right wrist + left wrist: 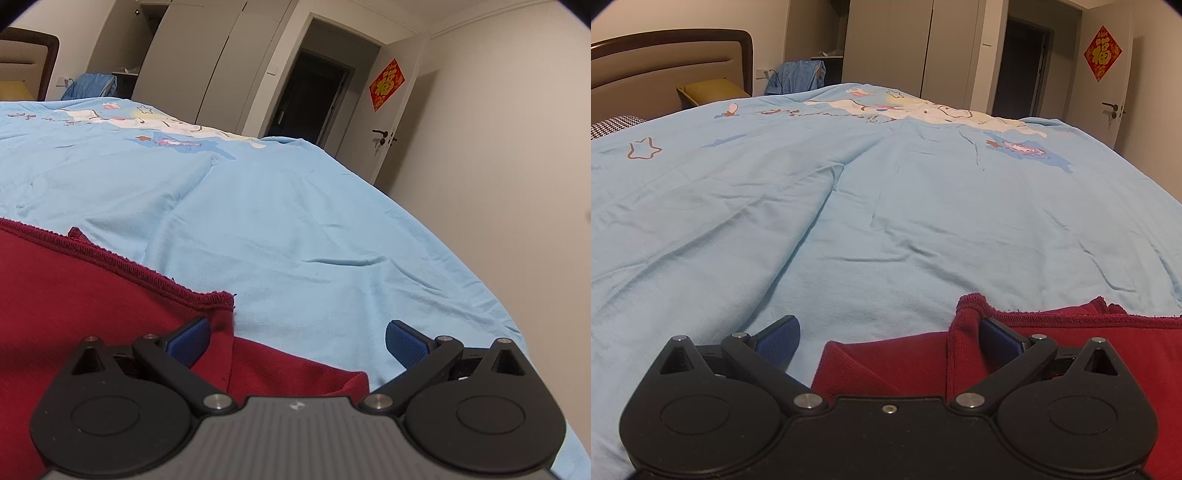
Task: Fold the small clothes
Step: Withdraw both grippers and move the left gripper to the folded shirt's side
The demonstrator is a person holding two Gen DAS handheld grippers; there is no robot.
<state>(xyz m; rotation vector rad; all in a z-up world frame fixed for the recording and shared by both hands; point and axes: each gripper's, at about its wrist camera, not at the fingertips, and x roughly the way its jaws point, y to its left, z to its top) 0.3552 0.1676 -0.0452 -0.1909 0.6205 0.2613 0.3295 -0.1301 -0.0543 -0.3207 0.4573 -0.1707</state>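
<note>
A dark red garment (1071, 350) lies on the light blue bed cover, low and right in the left wrist view. My left gripper (888, 341) is open, and the garment's left corner sits between its blue pads, the right pad (999, 345) against a raised fold. In the right wrist view the garment (74, 295) fills the lower left. My right gripper (295, 341) is open over the garment's right corner, its left pad (188, 343) on the red cloth and its right pad (404, 345) above the bed cover.
The blue bed cover (849, 203) with cartoon prints spreads far ahead. A headboard (672, 59) and yellow pillow (713, 90) stand at the back left. Wardrobes, a dark doorway (306, 99) and a door with a red sign (386, 85) are behind. The bed's right edge (491, 295) drops off.
</note>
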